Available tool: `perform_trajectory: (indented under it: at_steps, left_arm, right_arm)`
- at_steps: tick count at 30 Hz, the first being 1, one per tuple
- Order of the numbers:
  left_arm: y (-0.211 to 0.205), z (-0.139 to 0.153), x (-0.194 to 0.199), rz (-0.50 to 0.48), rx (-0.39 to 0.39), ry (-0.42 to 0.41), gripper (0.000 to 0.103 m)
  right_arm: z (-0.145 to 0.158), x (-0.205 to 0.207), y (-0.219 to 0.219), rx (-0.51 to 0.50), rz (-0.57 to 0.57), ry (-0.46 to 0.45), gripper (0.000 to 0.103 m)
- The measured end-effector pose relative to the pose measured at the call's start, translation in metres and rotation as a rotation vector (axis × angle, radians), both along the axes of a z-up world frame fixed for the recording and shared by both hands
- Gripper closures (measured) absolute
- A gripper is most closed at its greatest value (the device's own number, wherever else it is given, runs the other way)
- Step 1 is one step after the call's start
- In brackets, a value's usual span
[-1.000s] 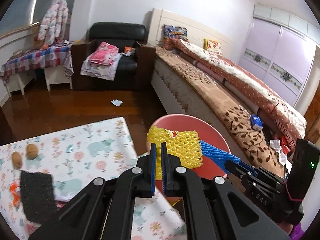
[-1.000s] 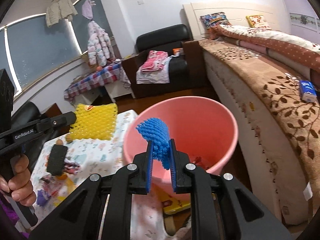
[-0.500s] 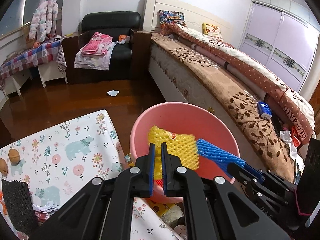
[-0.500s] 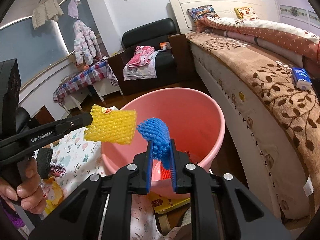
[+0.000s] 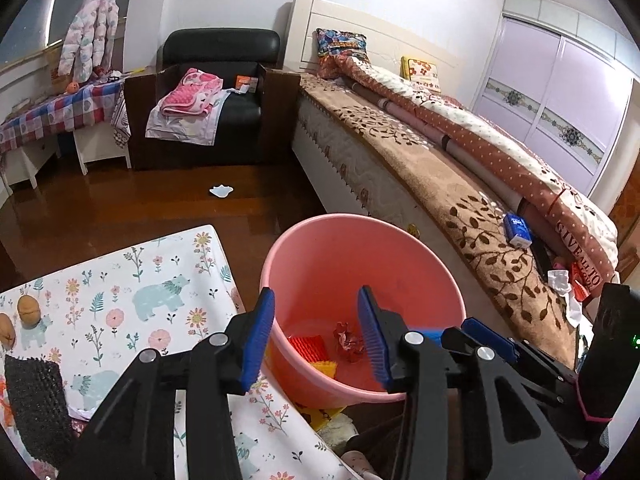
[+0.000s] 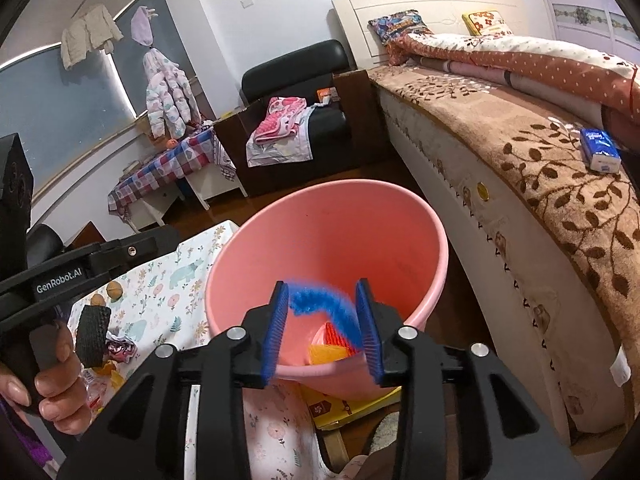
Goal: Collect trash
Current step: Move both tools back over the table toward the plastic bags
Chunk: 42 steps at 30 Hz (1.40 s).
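Observation:
A pink bucket (image 5: pixel 360 236) stands on the floor between the table and the bed; it also shows in the right wrist view (image 6: pixel 328 216). My left gripper (image 5: pixel 316 336) is open above its rim, empty. Inside lie the yellow foam net (image 5: pixel 326 368), a red net (image 5: pixel 306 346) and a crumpled red wrapper (image 5: pixel 350 340). My right gripper (image 6: pixel 322 328) is open over the bucket; the blue foam net (image 6: pixel 324 306) hangs blurred between its jaws, loose. In the left wrist view the right gripper (image 5: pixel 484 336) sits at the bucket's right edge.
The table with a floral cloth (image 5: pixel 120 292) holds two walnuts (image 5: pixel 28 310), a black foam net (image 5: pixel 34 404) and wrappers (image 6: pixel 116 348). The bed (image 5: pixel 440 168) runs along the right. A white scrap (image 5: pixel 221 190) lies on the wooden floor. An armchair (image 5: pixel 212 92) stands behind.
Both grippers have opened over the bucket. The yellow net has dropped from the left gripper into the bucket. The blue net has come loose between the right jaws.

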State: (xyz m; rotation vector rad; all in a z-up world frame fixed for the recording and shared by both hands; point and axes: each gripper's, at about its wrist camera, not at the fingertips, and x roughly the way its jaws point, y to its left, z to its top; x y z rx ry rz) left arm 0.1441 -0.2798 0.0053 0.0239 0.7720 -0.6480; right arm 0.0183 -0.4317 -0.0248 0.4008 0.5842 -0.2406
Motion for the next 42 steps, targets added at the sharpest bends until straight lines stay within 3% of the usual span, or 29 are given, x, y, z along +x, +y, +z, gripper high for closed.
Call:
perform_trajectory:
  at_steps: [14,28,36,42]
  left_arm:
    - [0.059,0.034,-0.010,0.070,-0.059,-0.038,0.049]
    - [0.177,0.065,-0.033,0.217,-0.047,-0.116,0.049]
    - [0.250,0.055,-0.057,0.312,0.002,-0.096,0.049]
    - [0.285,0.030,-0.072,0.368,0.027,-0.025,0.049]
  right_arm:
    - [0.019,-0.013,0.028,-0.038,0.063,-0.052,0.066]
    - [0.020,-0.007,0.087,-0.034,0.317,-0.021,0.066]
    - [0.016,-0.003,0.116,-0.042,0.394,0.007,0.066]
    - [0.011,0.001,0.134,-0.040,0.445,0.031,0.066]
